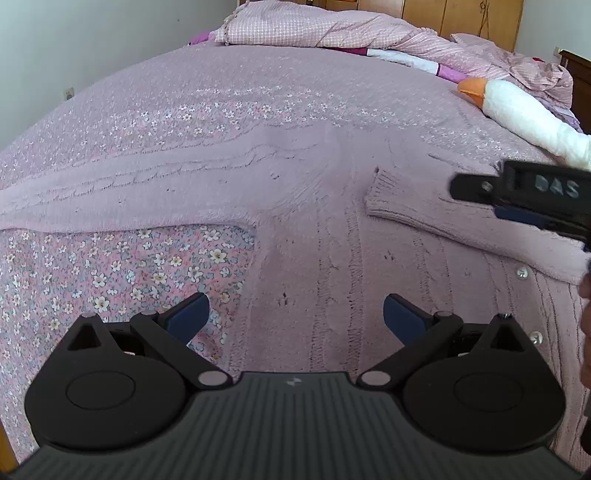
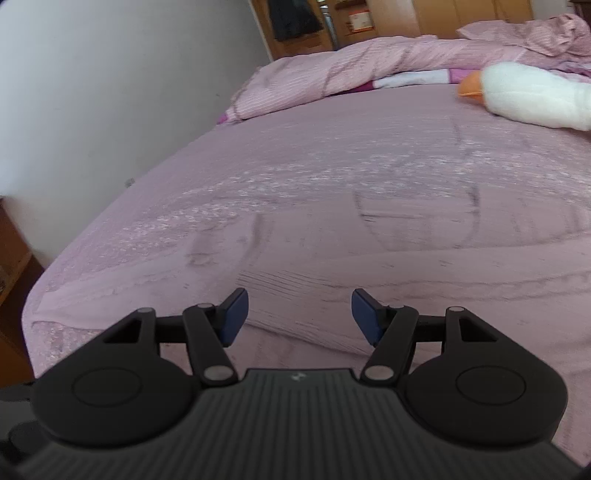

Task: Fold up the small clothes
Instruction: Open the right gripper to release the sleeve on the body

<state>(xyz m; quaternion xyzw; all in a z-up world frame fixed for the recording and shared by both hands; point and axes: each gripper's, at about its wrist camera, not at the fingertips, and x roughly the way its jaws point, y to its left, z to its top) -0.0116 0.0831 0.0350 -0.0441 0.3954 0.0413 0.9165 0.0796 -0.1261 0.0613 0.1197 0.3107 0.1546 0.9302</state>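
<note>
left gripper hangs over the bed, jaws spread wide and nothing between them. right under it lies the pink knitted cardigan, spread flat on the flowered bedspread; the blue pads sit above the knit body, with the cardigan's left edge just beside the left pad. one sleeve runs long and straight out to the left, the other sleeve is folded in across the chest, its ribbed cuff pointing toward the middle. small shiny buttons show down the right side.

right gripper is wide open too, empty, over the same knit; its view is blurred, so the exact spot on the cardigan is hard to read. from the left wrist view it comes in at the right edge, above the folded sleeve near the shoulder.

a white plush goose lies well apart at the bed's far right, a pink quilt bunched at the head.
</note>
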